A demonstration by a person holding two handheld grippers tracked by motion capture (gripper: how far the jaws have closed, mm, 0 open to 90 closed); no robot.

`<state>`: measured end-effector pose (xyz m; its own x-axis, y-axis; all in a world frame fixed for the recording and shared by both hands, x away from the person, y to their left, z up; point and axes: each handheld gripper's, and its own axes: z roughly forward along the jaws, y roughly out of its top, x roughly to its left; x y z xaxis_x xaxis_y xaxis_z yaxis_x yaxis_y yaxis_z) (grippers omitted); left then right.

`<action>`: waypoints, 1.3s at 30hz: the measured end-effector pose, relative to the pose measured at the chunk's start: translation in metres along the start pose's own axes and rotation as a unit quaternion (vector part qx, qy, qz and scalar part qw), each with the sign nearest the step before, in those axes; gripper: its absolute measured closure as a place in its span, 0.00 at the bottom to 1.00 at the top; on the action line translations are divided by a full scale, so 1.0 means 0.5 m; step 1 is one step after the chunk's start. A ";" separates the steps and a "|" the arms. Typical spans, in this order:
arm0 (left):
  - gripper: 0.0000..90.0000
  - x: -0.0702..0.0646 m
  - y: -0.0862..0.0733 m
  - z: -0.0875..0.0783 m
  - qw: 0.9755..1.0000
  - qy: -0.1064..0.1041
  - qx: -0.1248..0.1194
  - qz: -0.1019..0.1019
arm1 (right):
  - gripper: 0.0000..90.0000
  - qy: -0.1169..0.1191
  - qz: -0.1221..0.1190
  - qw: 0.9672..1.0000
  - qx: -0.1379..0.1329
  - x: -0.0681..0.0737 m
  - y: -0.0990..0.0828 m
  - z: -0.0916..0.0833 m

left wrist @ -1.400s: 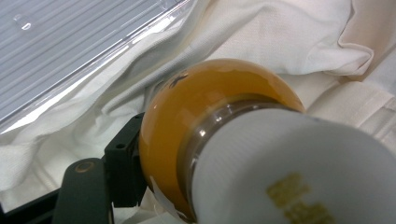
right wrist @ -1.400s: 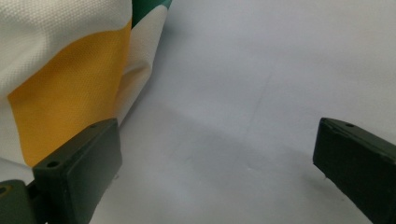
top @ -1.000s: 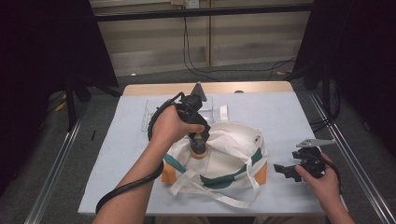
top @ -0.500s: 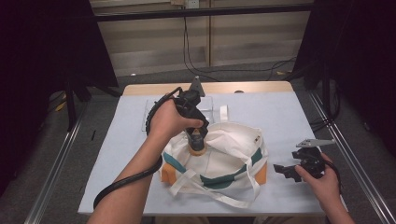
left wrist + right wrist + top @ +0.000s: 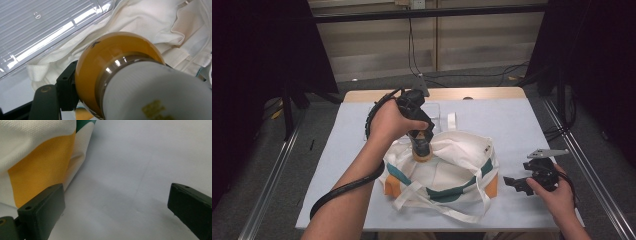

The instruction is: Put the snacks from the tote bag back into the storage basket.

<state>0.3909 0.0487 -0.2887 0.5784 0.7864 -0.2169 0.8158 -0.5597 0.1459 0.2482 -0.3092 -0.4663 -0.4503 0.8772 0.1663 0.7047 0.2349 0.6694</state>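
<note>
Your left gripper (image 5: 422, 145) clamps an amber bottle (image 5: 117, 70) with a white cap, held just above the open mouth of the white tote bag (image 5: 452, 172). Your right gripper (image 5: 519, 184) rests beside the bag's right end, jaws wide and empty.

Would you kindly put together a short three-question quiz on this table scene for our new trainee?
1. True or false: the left gripper is shut on the orange-and-white bottle.
2. Over what does the bottle hang? A) the clear ribbed plastic tray B) the open white canvas bag with green and orange panels C) the bare grey table
3. In what state are the jaws of the right gripper?

Key:
1. True.
2. B.
3. Open, with nothing between them, beside the bag's orange corner.
</note>
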 end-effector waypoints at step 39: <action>0.33 0.027 0.042 -0.059 0.999 0.013 -0.011 -0.028 | 0.01 0.001 -0.007 1.000 0.002 0.000 0.001 0.001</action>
<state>0.4160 0.0554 -0.2603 0.5308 0.8236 -0.1998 0.8471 -0.5085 0.1544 0.2488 -0.3092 -0.4663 -0.4624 0.8724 0.1584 0.7002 0.2497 0.6688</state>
